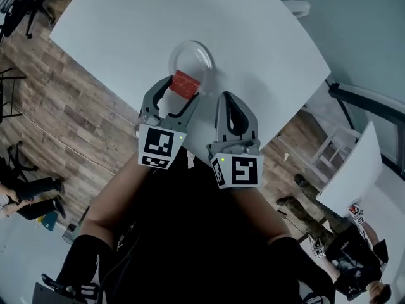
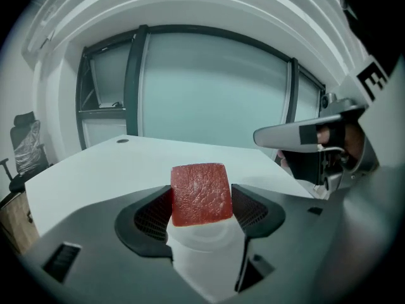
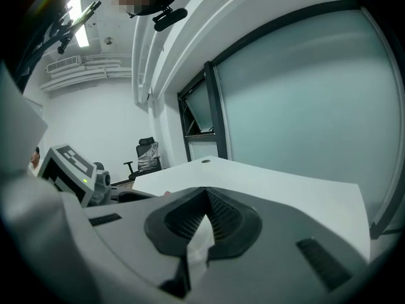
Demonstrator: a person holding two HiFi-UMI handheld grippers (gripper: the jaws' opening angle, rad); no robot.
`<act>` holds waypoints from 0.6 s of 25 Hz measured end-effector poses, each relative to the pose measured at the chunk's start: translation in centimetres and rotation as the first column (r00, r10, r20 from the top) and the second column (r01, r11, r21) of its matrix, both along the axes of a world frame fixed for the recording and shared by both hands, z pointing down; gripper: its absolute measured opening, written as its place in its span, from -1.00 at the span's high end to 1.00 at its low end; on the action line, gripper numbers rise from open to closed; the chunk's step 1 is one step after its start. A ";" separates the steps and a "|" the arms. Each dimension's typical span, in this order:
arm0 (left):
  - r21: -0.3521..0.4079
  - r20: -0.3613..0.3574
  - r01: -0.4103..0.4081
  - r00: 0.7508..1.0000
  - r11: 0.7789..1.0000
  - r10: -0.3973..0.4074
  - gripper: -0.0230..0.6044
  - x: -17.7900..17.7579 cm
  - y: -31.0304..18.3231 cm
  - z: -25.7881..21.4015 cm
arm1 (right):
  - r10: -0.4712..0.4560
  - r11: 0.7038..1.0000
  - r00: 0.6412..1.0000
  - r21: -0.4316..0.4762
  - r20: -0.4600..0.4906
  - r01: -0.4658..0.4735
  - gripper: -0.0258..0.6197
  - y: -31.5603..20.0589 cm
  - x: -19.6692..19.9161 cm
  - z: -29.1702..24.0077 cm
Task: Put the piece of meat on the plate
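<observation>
Holding the meat (image 2: 201, 194) in the left gripper (image 2: 201, 202), with one ribbed pad pressed flat on each side face and the top part standing free above the pads. In the head view, carried at the 6 o'clock edge of the plate (image 1: 205, 56), partly over its clear rim, on the near half of the table (image 1: 114, 24); not possible to tell if hanging above the plate or touching it already. Right gripper (image 3: 205, 195) clenched on nothing, pads together, waiting just beside at about 4 o'clock from the meat, apart from the plate. Judging by the look: a small red block with square corners and a grained face, not bulging or sagging under the pinch, so probably firm and light, maybe more a model than real flesh. Perhaps a little slick on the surface, so better to grip on the two flat parallel faces, around mid height, as done now, and not on the corners. No need to squeeze harder. Best to bring it toward 12 o'clock, over the middle of the plate, to lower until the bottom rests, and only then to release. Plate looks clear and thin, likely light and easy to push, so better to come down gently and straight.
</observation>
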State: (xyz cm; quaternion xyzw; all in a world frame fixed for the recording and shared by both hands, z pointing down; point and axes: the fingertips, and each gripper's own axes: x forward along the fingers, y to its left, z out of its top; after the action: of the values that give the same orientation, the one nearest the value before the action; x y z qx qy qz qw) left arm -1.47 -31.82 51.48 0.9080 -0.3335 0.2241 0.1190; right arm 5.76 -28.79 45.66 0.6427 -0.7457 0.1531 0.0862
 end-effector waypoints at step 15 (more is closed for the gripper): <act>-0.203 0.227 -0.072 0.967 0.977 0.118 -0.01 1.8 -1.3 7.5 | 0.118 0.989 0.992 -0.097 0.040 -0.113 0.91 0.1 1.7 4.9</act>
State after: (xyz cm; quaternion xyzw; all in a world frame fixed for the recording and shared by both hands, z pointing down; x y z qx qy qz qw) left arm 0.29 -33.17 59.03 0.8738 -0.2779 0.3679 0.1547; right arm 7.42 -28.64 50.52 0.6763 -0.7009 0.2077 0.0905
